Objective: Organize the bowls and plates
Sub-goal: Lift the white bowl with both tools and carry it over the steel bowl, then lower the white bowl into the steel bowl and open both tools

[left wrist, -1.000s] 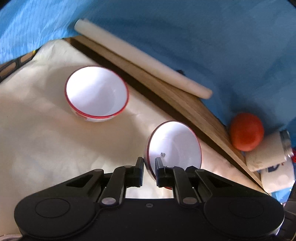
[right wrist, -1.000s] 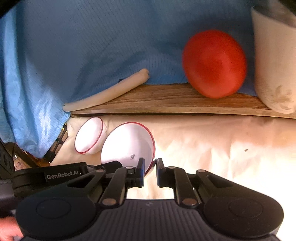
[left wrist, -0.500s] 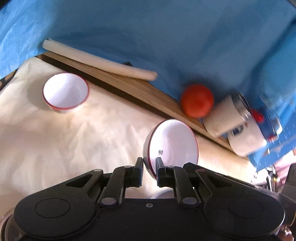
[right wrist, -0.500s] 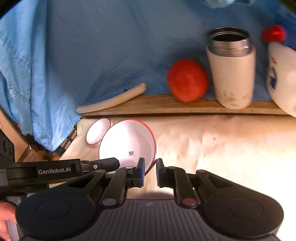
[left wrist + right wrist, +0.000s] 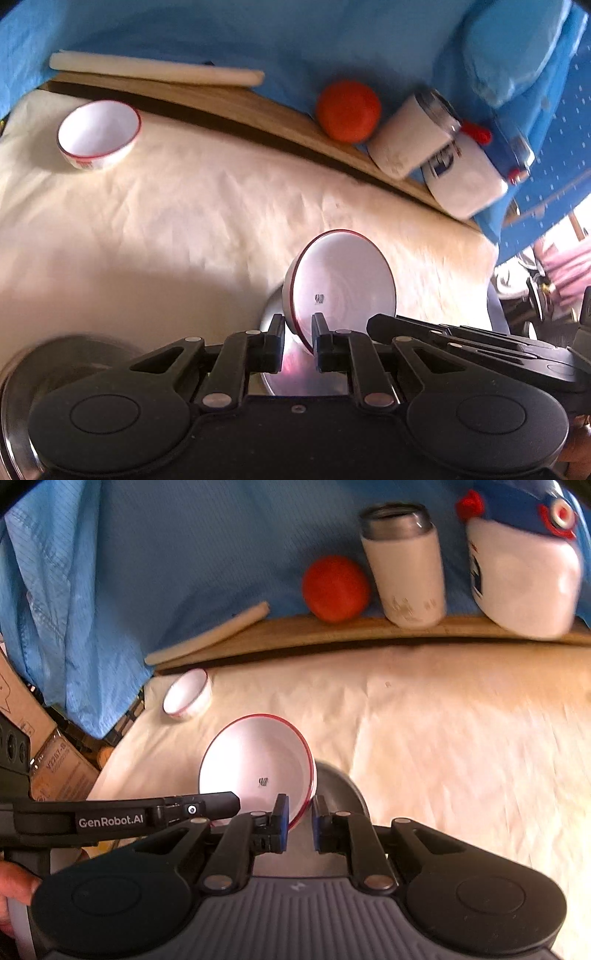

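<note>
Left hand-held gripper pinches the near rim of a red-rimmed white bowl, one finger inside and one outside, holding it tilted on edge above a steel plate that lies on the table; in the right wrist view the same bowl stands just ahead of the right hand-held gripper, whose fingers are slightly spread with the bowl's rim between them, though I cannot tell if they touch it. Taking the held bowl as landmark: a second red-rimmed bowl sits upright well to its far left on the cream cloth; a white rolling pin lies beyond that on a wooden board; behind the held bowl an orange ball rests on the board; to its far right stand a white steel-topped tumbler and a blue-and-white jug.
</note>
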### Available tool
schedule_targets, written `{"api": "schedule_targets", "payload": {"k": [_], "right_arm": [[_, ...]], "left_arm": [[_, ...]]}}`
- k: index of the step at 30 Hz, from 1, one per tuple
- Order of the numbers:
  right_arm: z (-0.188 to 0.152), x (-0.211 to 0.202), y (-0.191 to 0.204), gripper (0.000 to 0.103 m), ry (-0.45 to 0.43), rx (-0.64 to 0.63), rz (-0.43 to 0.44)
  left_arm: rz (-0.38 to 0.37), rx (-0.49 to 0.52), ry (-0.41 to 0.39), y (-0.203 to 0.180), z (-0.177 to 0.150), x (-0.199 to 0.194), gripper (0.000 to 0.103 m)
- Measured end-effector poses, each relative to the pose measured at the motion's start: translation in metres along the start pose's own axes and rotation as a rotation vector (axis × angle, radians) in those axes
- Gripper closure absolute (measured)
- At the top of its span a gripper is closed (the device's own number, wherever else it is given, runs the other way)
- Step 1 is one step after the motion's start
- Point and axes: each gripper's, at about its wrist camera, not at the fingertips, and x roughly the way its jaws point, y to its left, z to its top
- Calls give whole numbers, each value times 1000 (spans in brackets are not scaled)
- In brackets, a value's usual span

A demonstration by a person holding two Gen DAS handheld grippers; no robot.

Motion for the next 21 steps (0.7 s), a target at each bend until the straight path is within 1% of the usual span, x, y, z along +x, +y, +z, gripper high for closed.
{"api": "schedule_targets", "payload": {"k": [9,13,21], "right_arm": [[-14,-2,-6,88,53,32,-13],[-15,2,-7,88,81,39,-26],[-12,8,-7,88,123,41,-46]], "left_arm": [[9,21,72,-6,-11,7,87],[15,0,116,-5,-12,13,86],[41,-9,160,-8,-10,23,86]]}}
